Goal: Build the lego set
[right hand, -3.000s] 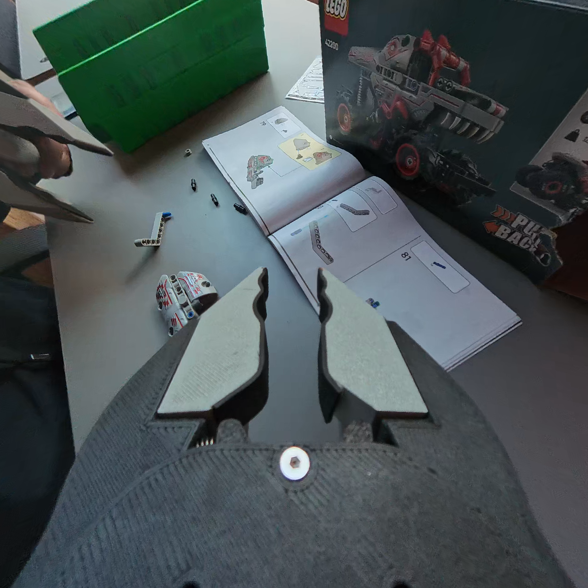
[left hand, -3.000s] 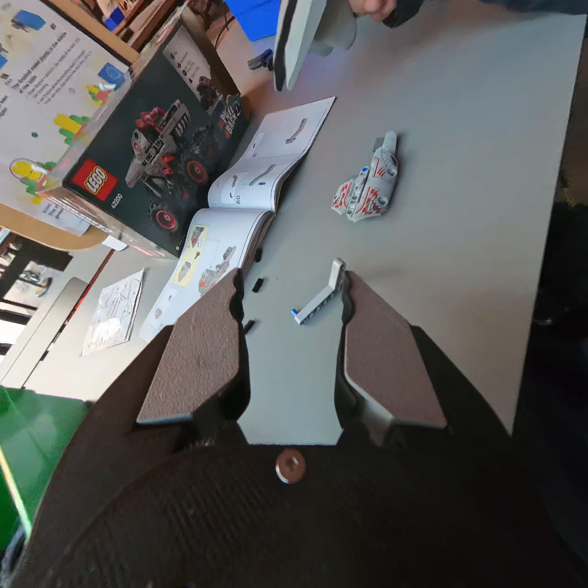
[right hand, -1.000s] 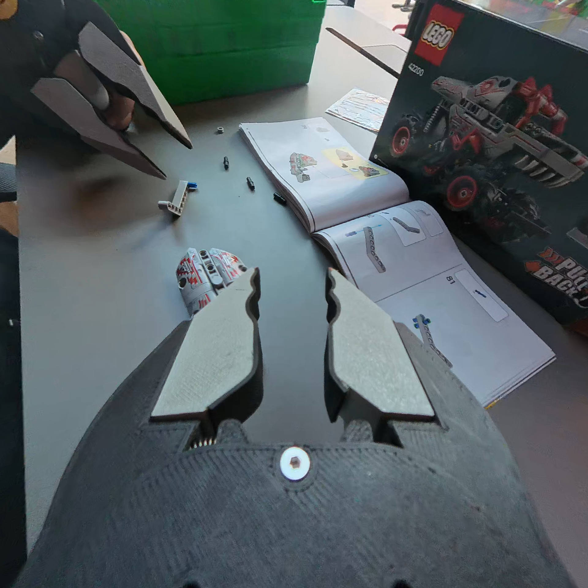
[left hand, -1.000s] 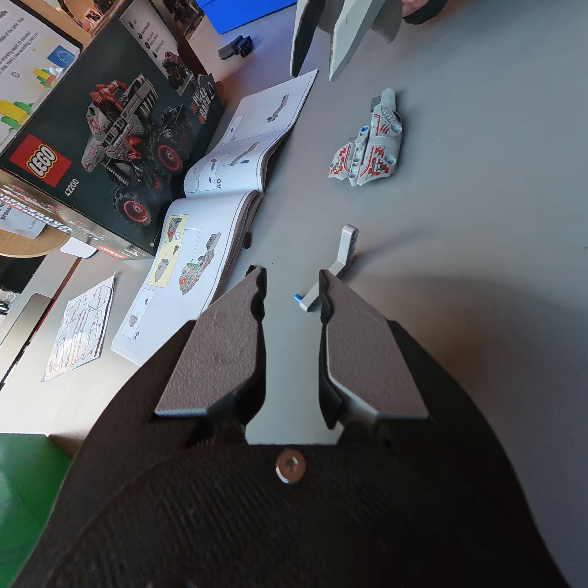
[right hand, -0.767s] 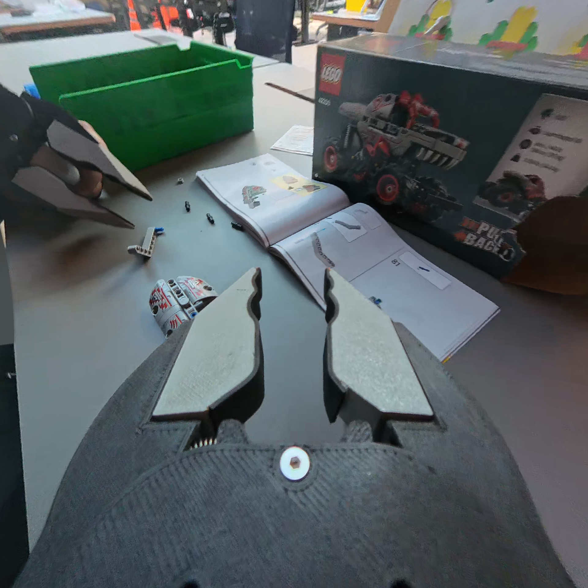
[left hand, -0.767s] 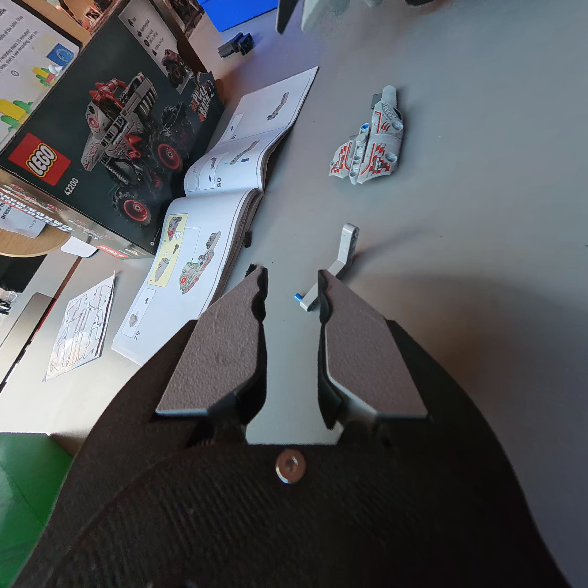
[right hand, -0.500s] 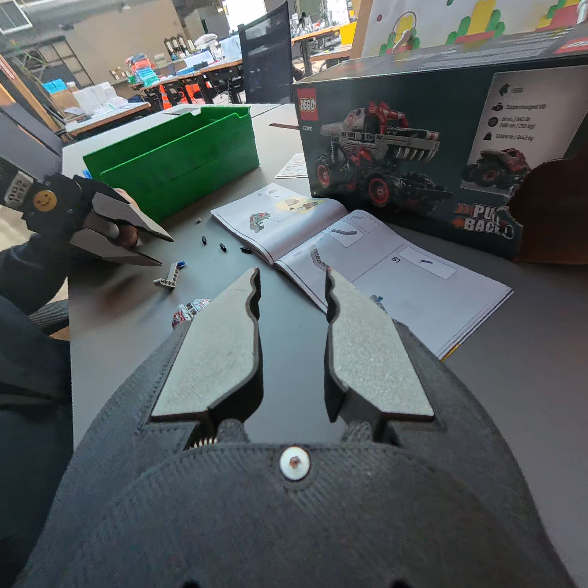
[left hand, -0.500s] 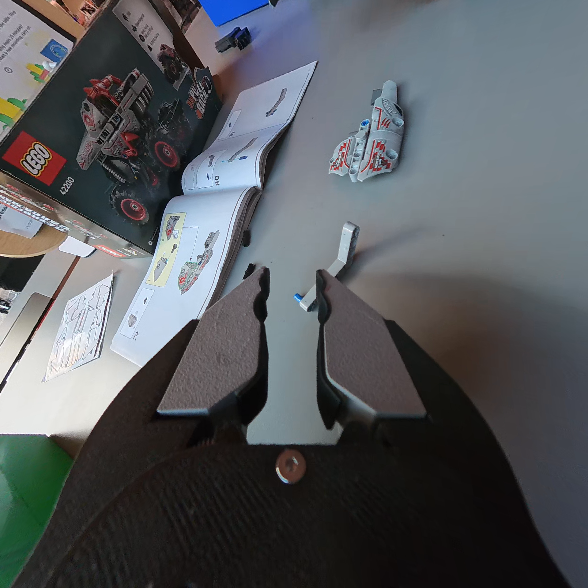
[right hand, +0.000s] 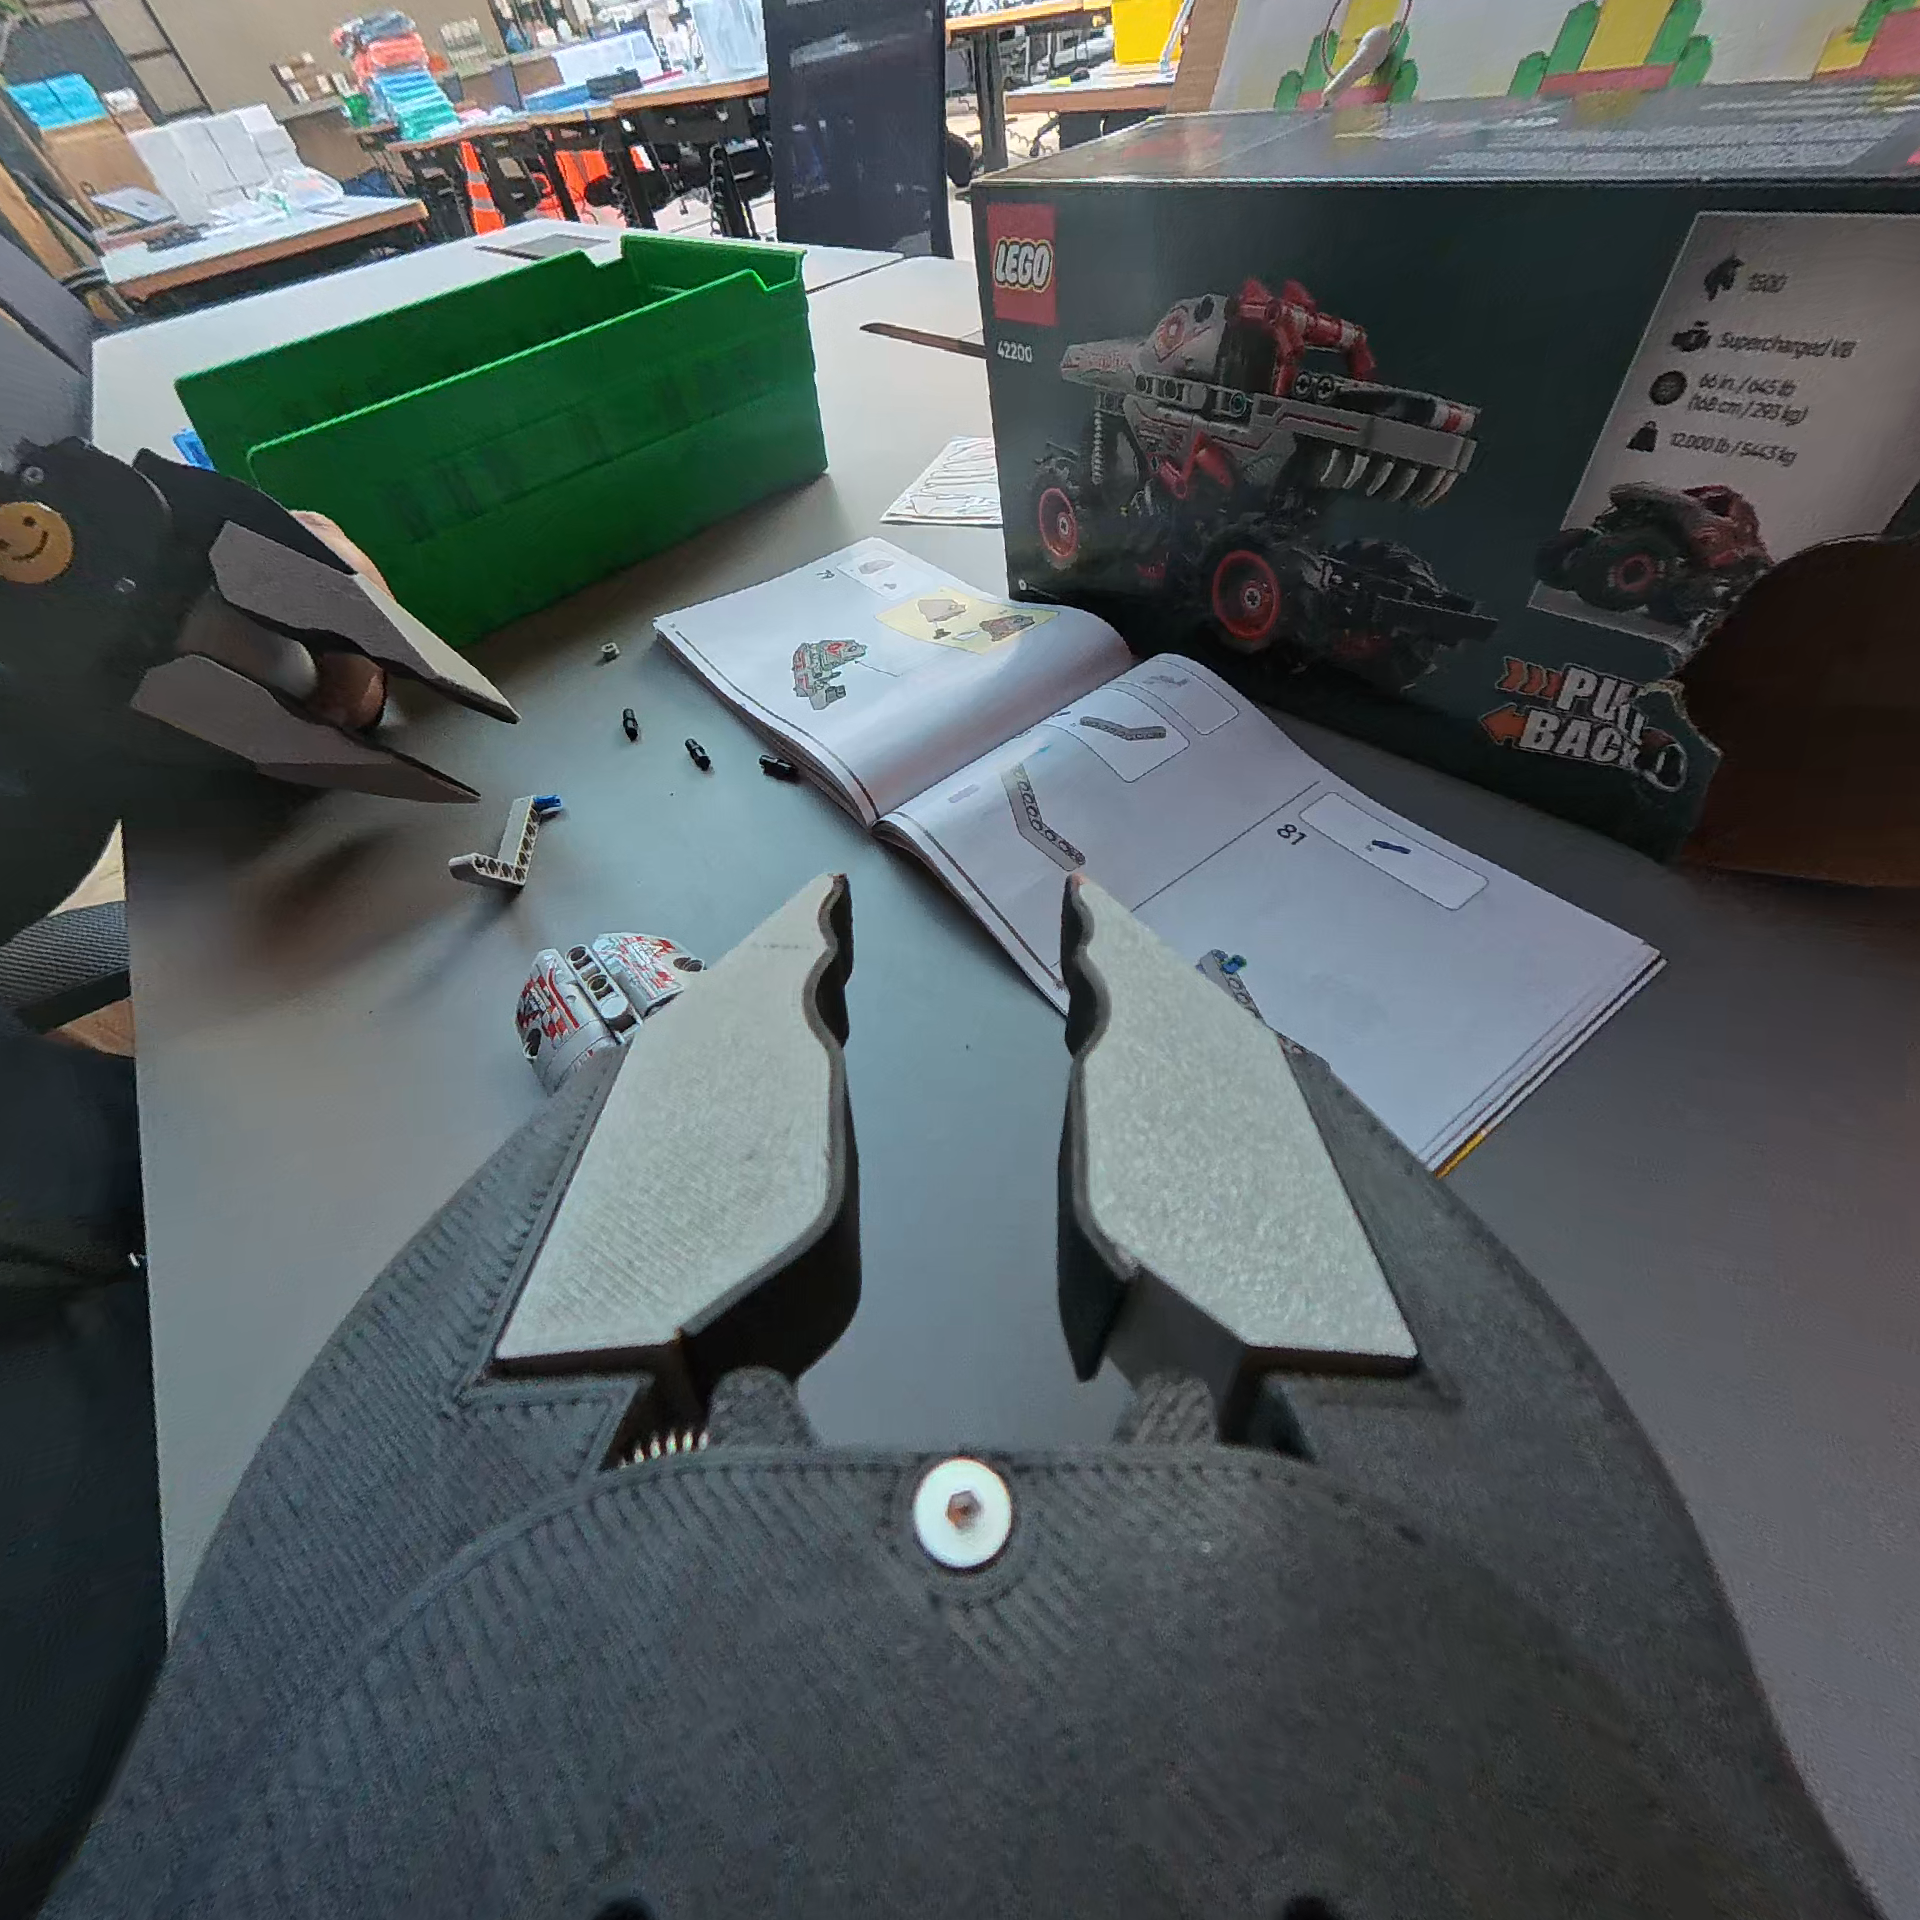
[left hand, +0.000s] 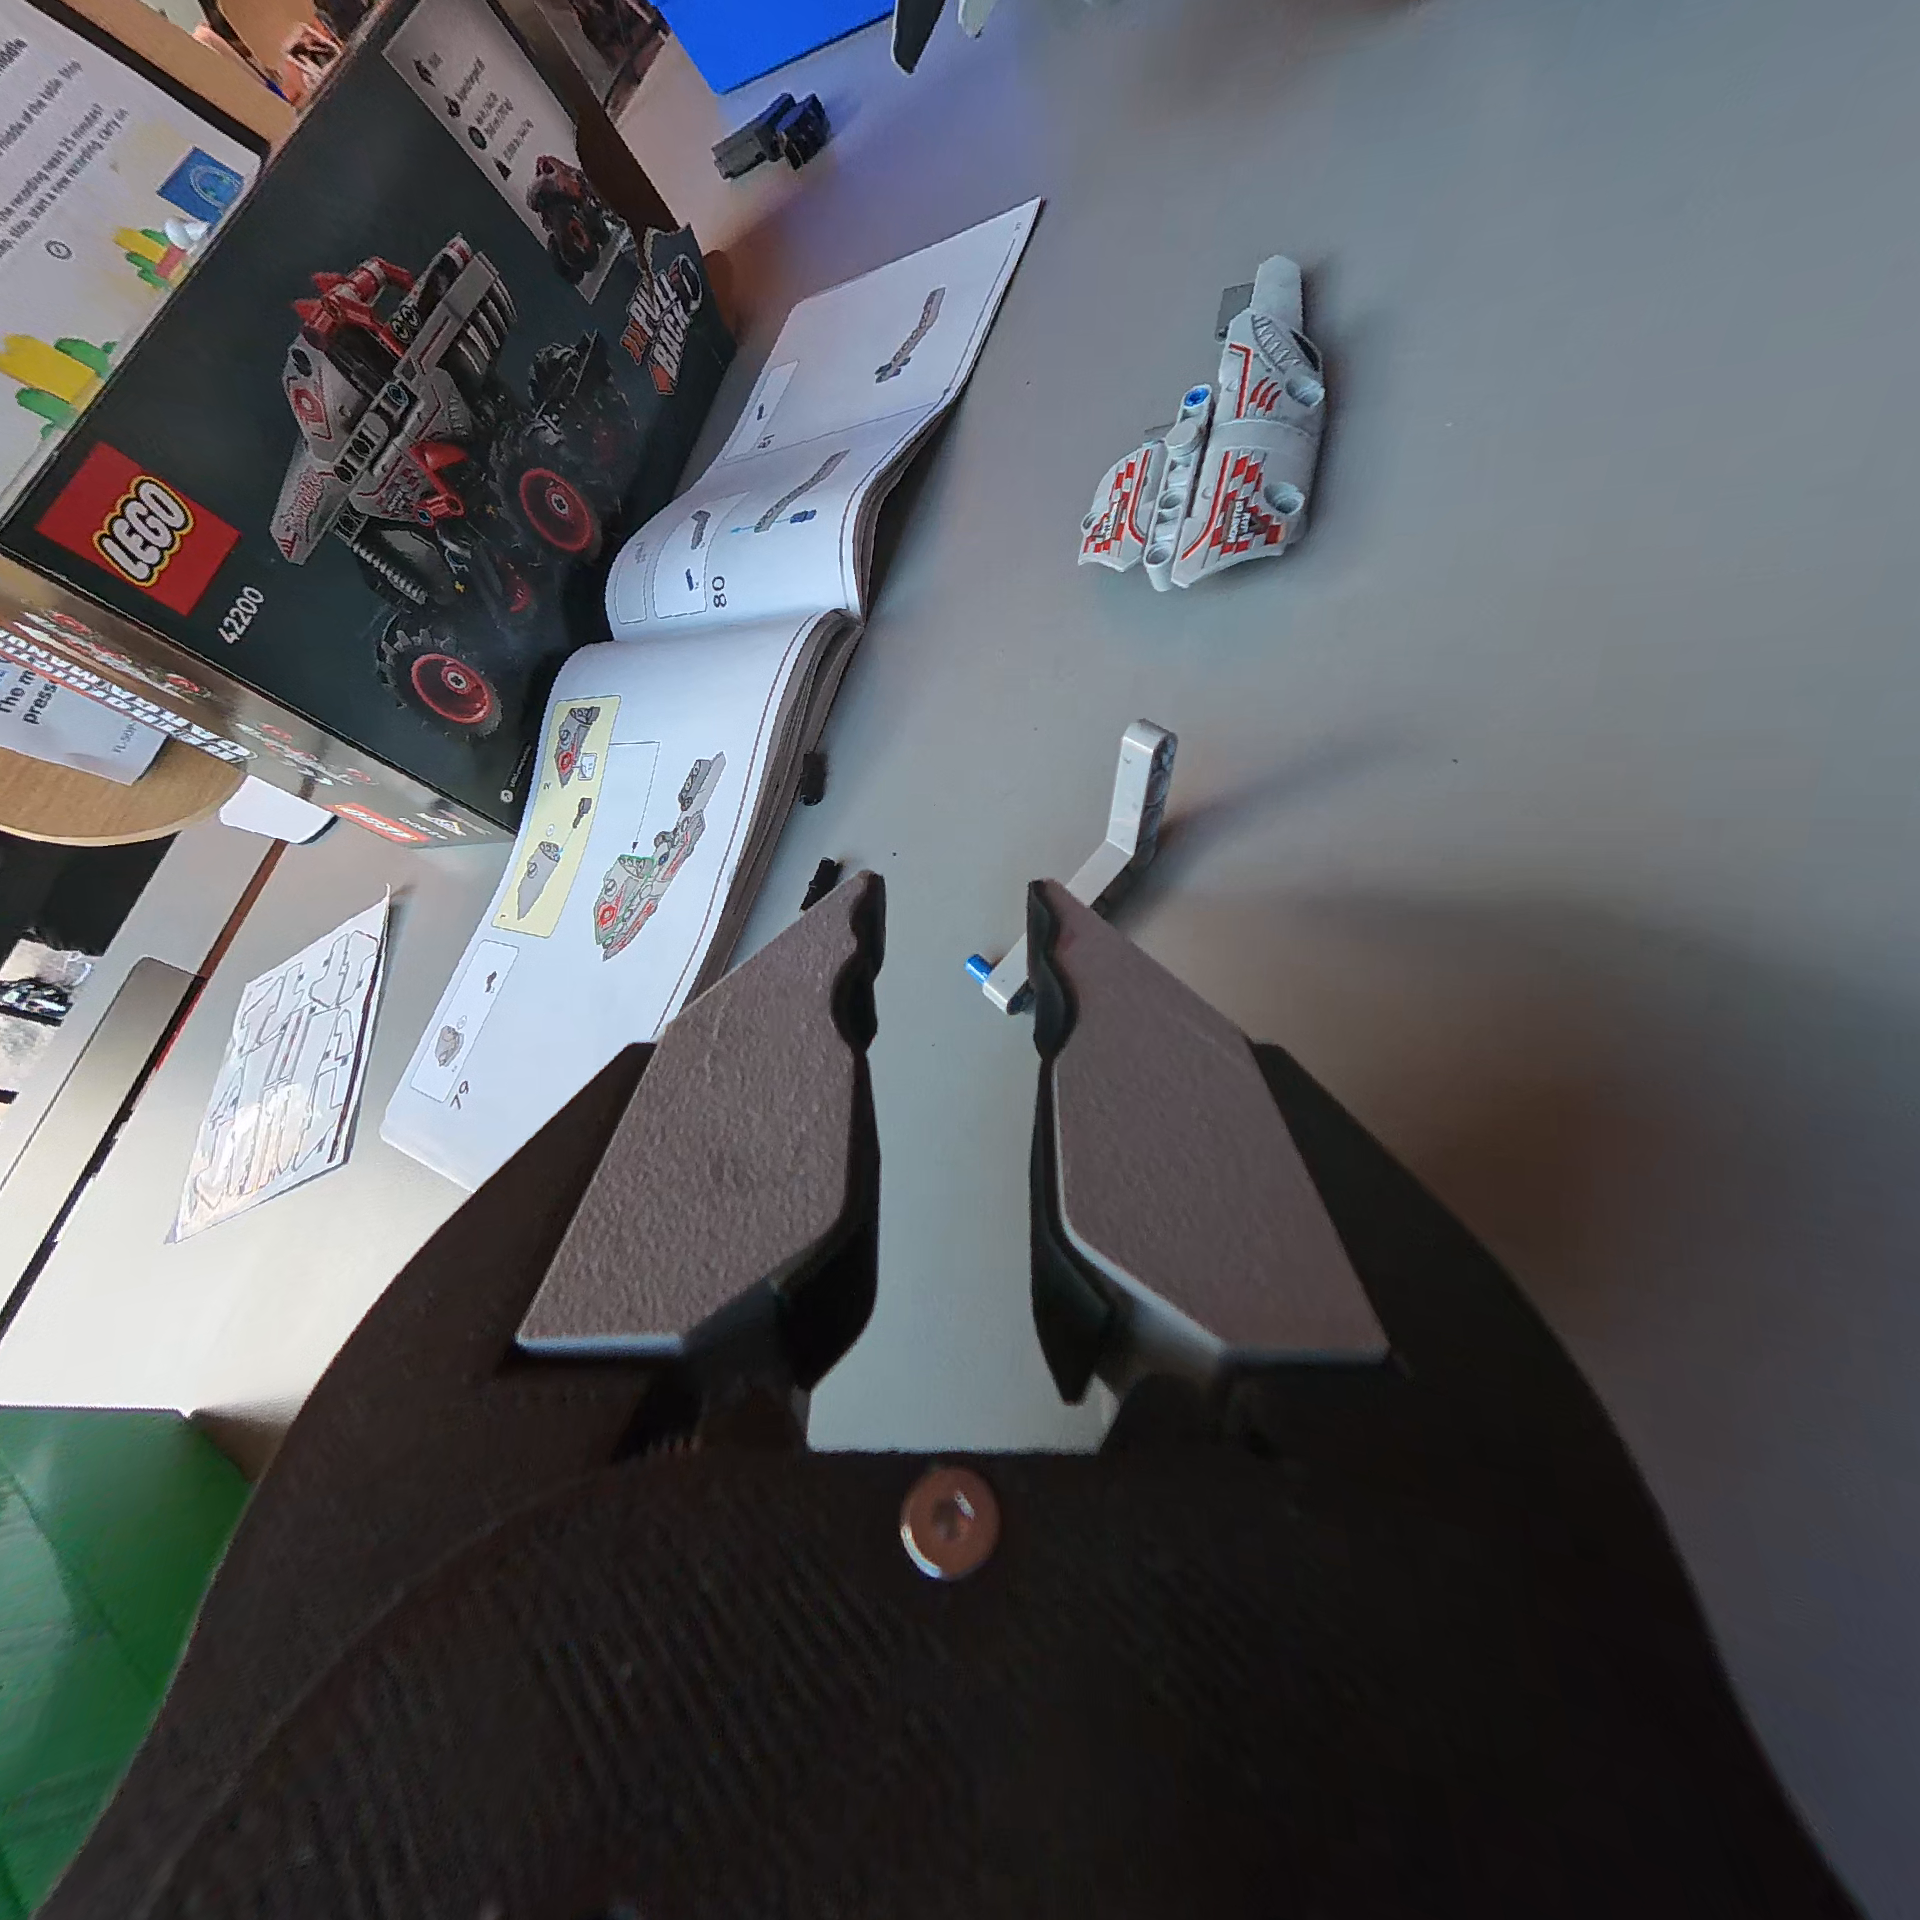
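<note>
On the grey table (right hand: 312, 1195), seen from the right wrist view, the left gripper (right hand: 473, 753) hovers at the far left, its fingers parted and holding nothing, with a fingertip of the person's hand (right hand: 348, 681) showing between them. Just beyond its tips lies the bent grey beam (right hand: 504, 842) with a blue pin in one end. Behind stands a green bin (right hand: 520, 416), which the left wrist view catches only as a green corner (left hand: 83, 1610). Three small black pins (right hand: 696, 753) lie between the beam and the open instruction booklet (right hand: 1039, 748). The red-and-white built piece (right hand: 592, 992) sits nearer, partly hidden behind the right gripper (right hand: 951, 914), whose fingers are apart and empty. The set box (right hand: 1351, 468) stands at the right.

From the left wrist view, the sticker sheet (left hand: 281, 1081) shows plainly at the left, then the box (left hand: 364, 468), the booklet (left hand: 727, 675), the left gripper (left hand: 956, 914) close over the beam (left hand: 1127, 821), and the whole built piece (left hand: 1216, 457) well apart.
</note>
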The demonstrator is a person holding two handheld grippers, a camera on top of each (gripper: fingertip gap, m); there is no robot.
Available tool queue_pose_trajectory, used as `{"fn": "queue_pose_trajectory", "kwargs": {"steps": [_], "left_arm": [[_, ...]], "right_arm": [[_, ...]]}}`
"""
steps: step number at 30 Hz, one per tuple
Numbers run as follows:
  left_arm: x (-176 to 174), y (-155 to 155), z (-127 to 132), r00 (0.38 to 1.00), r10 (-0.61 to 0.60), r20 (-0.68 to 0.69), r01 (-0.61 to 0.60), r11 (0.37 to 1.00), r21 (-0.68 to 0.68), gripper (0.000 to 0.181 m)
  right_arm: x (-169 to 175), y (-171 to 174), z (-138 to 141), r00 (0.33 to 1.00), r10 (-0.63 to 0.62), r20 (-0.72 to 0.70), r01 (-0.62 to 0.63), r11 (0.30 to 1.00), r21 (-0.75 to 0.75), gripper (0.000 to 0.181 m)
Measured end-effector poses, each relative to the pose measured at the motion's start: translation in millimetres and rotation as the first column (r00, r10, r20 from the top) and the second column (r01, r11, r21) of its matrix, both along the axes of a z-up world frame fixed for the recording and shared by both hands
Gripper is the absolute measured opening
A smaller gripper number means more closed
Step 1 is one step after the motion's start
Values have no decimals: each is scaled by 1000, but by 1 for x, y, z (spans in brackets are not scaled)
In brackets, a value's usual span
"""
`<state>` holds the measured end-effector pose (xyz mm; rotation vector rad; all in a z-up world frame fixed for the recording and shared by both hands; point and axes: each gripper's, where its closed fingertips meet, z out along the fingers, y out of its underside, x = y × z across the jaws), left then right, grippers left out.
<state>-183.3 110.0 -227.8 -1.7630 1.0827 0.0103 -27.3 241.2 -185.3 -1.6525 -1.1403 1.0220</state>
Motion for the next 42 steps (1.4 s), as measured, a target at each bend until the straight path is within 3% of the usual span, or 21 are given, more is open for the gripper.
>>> {"fn": "queue_pose_trajectory", "kwargs": {"steps": [1,19,24,28,35,39,42], "left_arm": [[0,0,0,1000,0,-1,0,1000,0,24],[10,-10,9,997,-30,66,30,1000,0,24],[16,-27,36,985,-43,169,39,999,23,25],[9,-49,81,971,-66,229,46,995,92,26],[-70,-64,150,932,78,354,-149,972,179,11],[-129,-62,169,880,233,413,-326,930,169,10],[-179,-55,161,806,414,423,-486,871,75,11]], "right_arm": [[0,0,0,1000,0,-2,0,1000,-1,36],[4,5,3,999,-35,-8,35,999,20,36],[6,7,6,999,-49,-19,49,998,26,37],[5,8,2,999,-51,-2,51,998,24,38],[5,14,-6,996,-80,33,79,997,25,42],[6,18,-12,994,-95,55,95,995,16,43],[6,21,-16,992,-107,72,107,994,13,43]]}}
